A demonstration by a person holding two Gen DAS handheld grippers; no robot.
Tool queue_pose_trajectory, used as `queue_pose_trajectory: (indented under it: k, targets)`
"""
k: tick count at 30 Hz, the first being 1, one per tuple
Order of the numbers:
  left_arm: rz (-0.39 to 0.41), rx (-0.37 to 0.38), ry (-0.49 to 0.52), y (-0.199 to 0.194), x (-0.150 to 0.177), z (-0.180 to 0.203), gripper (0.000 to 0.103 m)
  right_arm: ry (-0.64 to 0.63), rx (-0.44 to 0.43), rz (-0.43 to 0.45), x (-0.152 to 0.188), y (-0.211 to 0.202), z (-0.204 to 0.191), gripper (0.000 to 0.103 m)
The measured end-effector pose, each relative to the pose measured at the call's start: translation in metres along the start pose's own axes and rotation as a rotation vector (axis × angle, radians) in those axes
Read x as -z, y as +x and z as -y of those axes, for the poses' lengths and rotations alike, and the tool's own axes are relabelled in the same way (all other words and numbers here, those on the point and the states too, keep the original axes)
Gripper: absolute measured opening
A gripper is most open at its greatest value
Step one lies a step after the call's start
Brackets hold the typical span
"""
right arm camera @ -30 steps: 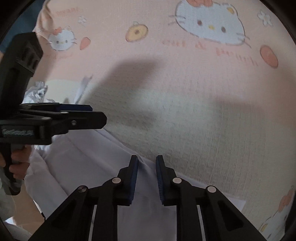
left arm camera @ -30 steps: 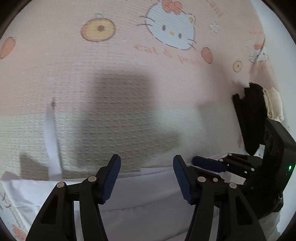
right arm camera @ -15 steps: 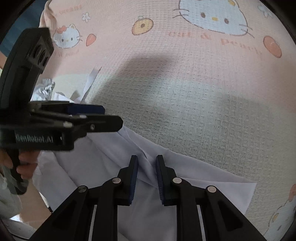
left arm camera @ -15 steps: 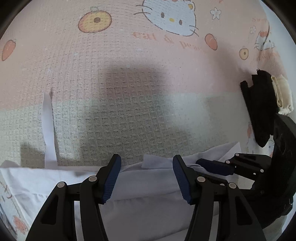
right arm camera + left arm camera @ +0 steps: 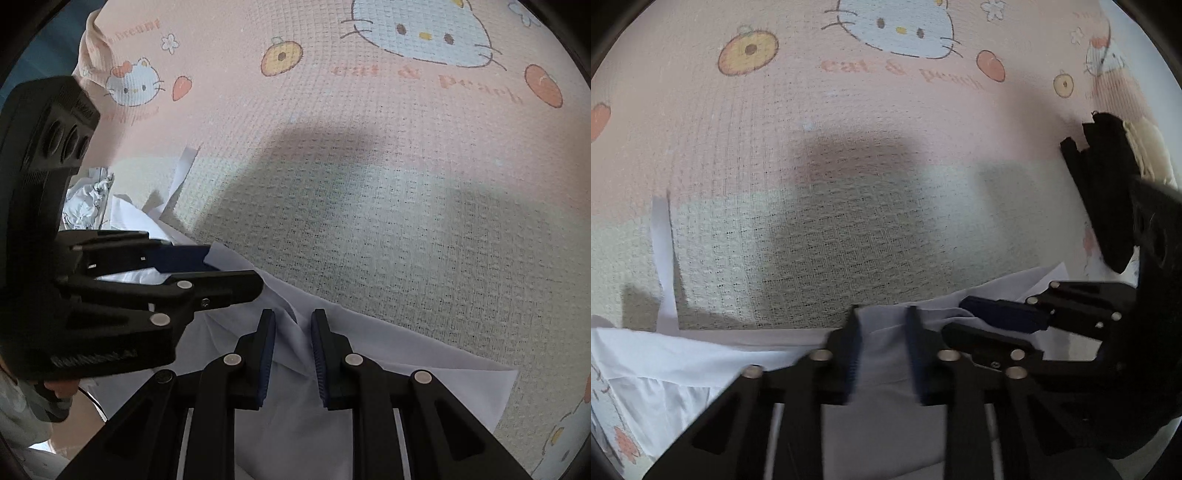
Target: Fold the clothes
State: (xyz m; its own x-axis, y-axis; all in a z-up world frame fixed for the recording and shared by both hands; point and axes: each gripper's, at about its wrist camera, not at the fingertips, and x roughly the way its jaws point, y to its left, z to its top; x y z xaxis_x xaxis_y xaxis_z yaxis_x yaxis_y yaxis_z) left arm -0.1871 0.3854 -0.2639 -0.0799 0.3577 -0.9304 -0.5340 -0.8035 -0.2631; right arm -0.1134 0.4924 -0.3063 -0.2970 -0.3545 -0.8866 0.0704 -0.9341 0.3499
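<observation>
Left tongs (image 5: 882,347) closing on white garment (image 5: 701,354) since earlier; right tongs (image 5: 293,354) clamping it; dark clothes (image 5: 1108,192) nearby.

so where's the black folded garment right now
In the left wrist view, the black folded garment lies at the right edge on the cartoon-cat blanket, beside a cream cloth.

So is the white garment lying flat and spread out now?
No. The white garment is bunched: ridges rise between the right gripper jaws and the closing left gripper jaws.
</observation>
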Motion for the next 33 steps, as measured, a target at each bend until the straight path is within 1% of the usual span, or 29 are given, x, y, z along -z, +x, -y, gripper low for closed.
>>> queue_pose_trajectory:
  k: [1,2,4,7,8,9,10,11,14,18,20,23,24,25,26,27,29,30,33]
  targets:
    - [0.012,0.007,-0.006,-0.001,0.0,-0.001,0.009,-0.003,0.004,0.0,-0.001,0.001,-0.001,0.019]
    - [0.021,0.019,-0.015,-0.001,0.0,-0.003,0.006,-0.009,0.008,0.003,-0.002,0.001,-0.001,0.019]
    - [0.029,0.038,-0.033,-0.003,-0.002,-0.007,0.004,-0.021,0.011,0.007,-0.004,0.001,-0.003,0.02]
    - [0.052,0.056,-0.03,-0.011,-0.006,-0.007,0.004,-0.038,0.0,0.013,-0.005,-0.001,-0.002,0.032]
    - [0.062,0.064,-0.029,-0.015,-0.007,-0.006,0.004,-0.044,0.001,0.019,-0.005,-0.002,-0.002,0.038]
    - [0.071,0.079,-0.031,-0.019,-0.01,-0.006,0.004,-0.05,0.006,0.025,-0.006,-0.003,-0.003,0.042]
    - [0.074,0.097,-0.036,-0.022,-0.013,-0.006,0.004,-0.054,0.007,0.035,-0.006,-0.005,-0.003,0.043]
    - [0.078,0.114,-0.041,-0.026,-0.016,-0.008,0.004,-0.059,0.007,0.046,-0.007,-0.007,-0.003,0.043]
    - [0.089,0.167,-0.053,-0.036,-0.028,-0.028,0.004,-0.052,0.004,0.077,-0.011,-0.011,-0.002,0.043]
    - [0.066,0.184,-0.084,-0.028,-0.029,-0.021,0.004,-0.062,-0.01,0.066,-0.014,-0.008,-0.002,0.043]
    - [0.079,0.154,-0.103,-0.031,-0.027,-0.022,0.004,-0.087,0.002,0.057,-0.012,-0.005,-0.005,0.043]
    - [0.066,0.205,-0.194,-0.032,-0.029,-0.036,0.005,-0.127,0.01,0.056,-0.01,0.0,-0.012,0.043]
    - [0.035,0.242,-0.241,-0.03,-0.027,-0.044,0.005,-0.138,0.014,0.057,-0.01,0.002,-0.014,0.043]
    - [0.021,0.267,-0.27,-0.03,-0.025,-0.05,0.006,-0.142,0.017,0.057,-0.011,0.004,-0.015,0.043]
    - [0.02,0.275,-0.29,-0.029,-0.024,-0.053,0.006,-0.143,0.019,0.056,-0.014,0.007,-0.017,0.043]
    - [0.018,0.279,-0.307,-0.028,-0.024,-0.056,0.006,-0.144,0.021,0.056,-0.016,0.009,-0.018,0.043]
    - [0.006,0.25,-0.314,-0.024,-0.022,-0.058,0.006,-0.159,0.034,0.049,-0.018,0.013,-0.021,0.043]
    - [-0.006,0.248,-0.321,-0.021,-0.023,-0.057,0.006,-0.176,0.044,0.05,-0.018,0.015,-0.024,0.043]
    - [-0.038,0.27,-0.346,-0.013,-0.023,-0.058,0.006,-0.245,0.097,0.053,-0.015,0.019,-0.034,0.043]
